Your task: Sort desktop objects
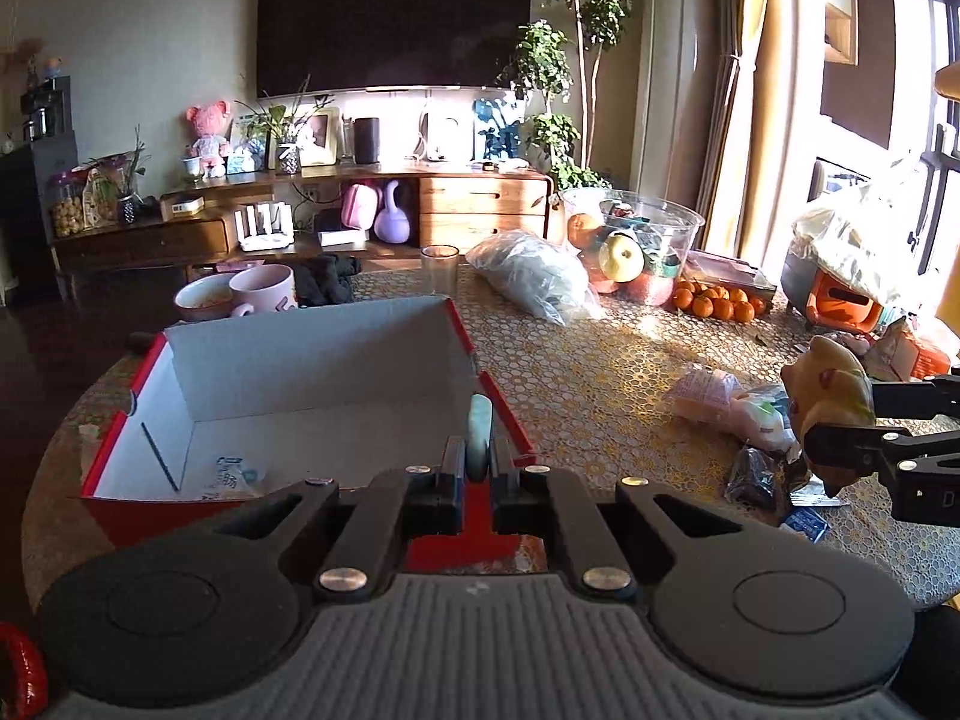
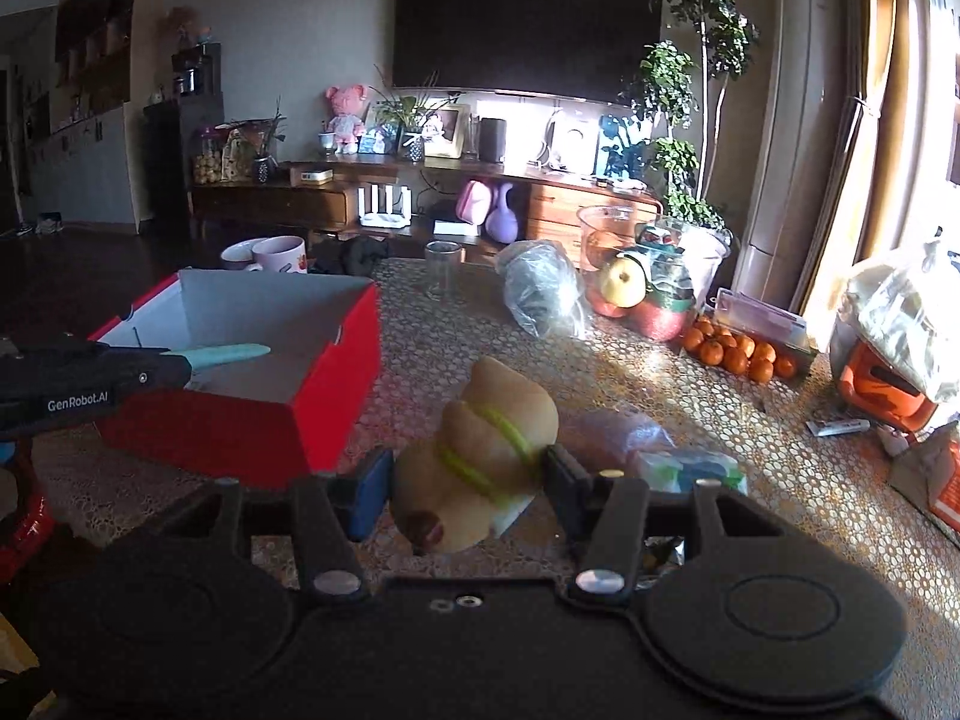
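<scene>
Step now, by my judgement: drop both items into box (image 1: 312, 360).
- Left gripper (image 1: 478, 474): jaws nearly closed, pinching thin teal tool (image 1: 480, 438); tool tip over box right edge. Move further inside before release.
- Right gripper (image 2: 465, 480): jaws half open, clamping toy (image 2: 480, 450) above table (image 2: 690, 384), right of box. Carry over wall, release low.

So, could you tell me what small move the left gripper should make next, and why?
Probably ease forward and lower a little, then open. The left gripper is shut on the teal tool, and in the right wrist view that tool is over the red box, near its edge. The right gripper grips the tan toy apart from the box.
</scene>
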A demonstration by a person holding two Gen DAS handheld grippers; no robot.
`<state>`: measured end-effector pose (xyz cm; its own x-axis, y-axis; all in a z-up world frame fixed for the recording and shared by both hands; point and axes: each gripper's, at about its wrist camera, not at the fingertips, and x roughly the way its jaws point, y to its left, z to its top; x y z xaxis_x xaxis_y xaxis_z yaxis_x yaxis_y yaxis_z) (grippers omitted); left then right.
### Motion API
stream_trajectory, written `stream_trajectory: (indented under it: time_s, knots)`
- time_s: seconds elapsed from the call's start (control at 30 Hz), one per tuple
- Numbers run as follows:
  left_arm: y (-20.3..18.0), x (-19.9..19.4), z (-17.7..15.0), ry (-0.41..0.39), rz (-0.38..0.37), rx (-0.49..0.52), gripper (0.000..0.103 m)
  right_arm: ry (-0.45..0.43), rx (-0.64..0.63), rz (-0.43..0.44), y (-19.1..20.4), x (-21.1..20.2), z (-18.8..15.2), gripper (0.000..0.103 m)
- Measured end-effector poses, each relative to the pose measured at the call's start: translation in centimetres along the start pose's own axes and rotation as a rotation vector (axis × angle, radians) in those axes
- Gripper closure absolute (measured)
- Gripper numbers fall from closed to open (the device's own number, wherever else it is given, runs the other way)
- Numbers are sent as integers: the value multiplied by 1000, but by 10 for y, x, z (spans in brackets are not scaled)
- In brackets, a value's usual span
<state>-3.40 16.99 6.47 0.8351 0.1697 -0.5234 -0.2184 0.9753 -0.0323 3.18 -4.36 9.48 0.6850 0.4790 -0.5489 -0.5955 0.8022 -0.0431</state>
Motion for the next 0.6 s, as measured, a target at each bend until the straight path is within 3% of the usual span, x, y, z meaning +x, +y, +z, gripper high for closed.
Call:
stream_trajectory:
  time_s: [0.6]
  knots:
    - [68, 5, 6, -2, 101, -34, 96, 8, -145, 163, 75, 51, 52, 48]
